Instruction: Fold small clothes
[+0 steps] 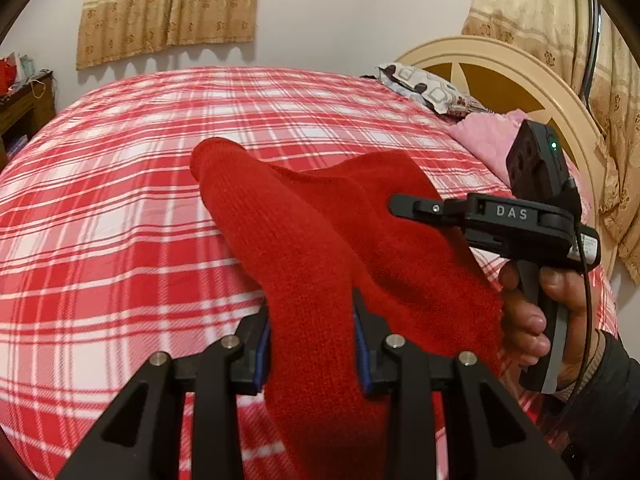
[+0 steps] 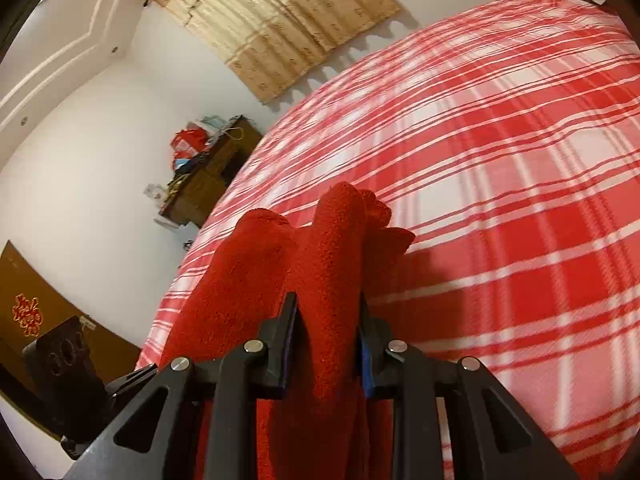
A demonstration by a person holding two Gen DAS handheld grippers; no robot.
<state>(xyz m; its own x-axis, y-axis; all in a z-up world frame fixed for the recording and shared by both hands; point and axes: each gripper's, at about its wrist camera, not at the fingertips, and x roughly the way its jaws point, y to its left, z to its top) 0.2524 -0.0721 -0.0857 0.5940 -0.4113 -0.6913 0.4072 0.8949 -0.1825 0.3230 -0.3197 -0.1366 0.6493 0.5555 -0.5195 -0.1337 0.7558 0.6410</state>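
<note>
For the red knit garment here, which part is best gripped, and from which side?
The red knit garment is best gripped at its bunched ends, from the near side: the left gripper and right gripper each pinch a narrow gathered band, lifted above the plaid bedspread.

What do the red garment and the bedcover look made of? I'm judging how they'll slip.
Garment: knit, probably wool or acrylic; ribbed stitch rows and a fuzzy matte surface show. Bedcover: thin woven plaid, probably cotton or a blend; smooth, flat, faintly creased.

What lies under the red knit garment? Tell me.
Under the red knit garment lies the red plaid bedspread. Both claws, left and right, grip it; whatever sits beneath its drape is hidden.
</note>
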